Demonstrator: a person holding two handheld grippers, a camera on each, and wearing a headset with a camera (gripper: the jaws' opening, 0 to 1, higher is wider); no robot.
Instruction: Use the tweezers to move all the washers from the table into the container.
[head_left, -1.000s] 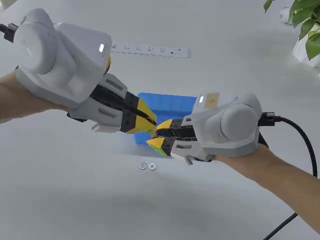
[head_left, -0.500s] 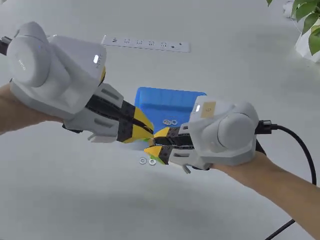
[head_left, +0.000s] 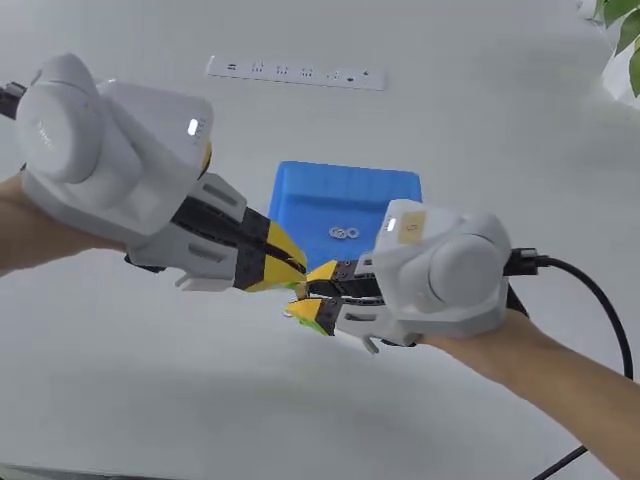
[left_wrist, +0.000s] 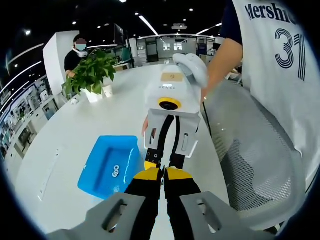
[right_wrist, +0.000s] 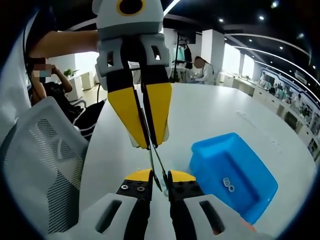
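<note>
Tweezers (right_wrist: 150, 150) sit clamped in the left hand-held gripper (right_wrist: 149, 142), jaws narrow; the right hand-held gripper (right_wrist: 160, 176) pinches their tips. 2 washers (head_left: 345, 233) lie inside the blue container (head_left: 300, 190) on the surface (head_left: 480, 120).

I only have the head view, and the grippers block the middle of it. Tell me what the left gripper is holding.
Observer: The right gripper view shows the left gripper shut on thin tweezers, with the prongs sticking out past its yellow jaws.
Operator: Say where the tips are.
Observer: They reach into the narrow gap between the jaws of the right gripper. I cannot tell whether those jaws press them.
Operator: Report anything nearby to avoid.
Observer: A mesh-backed chair stands right beside the table.
</note>
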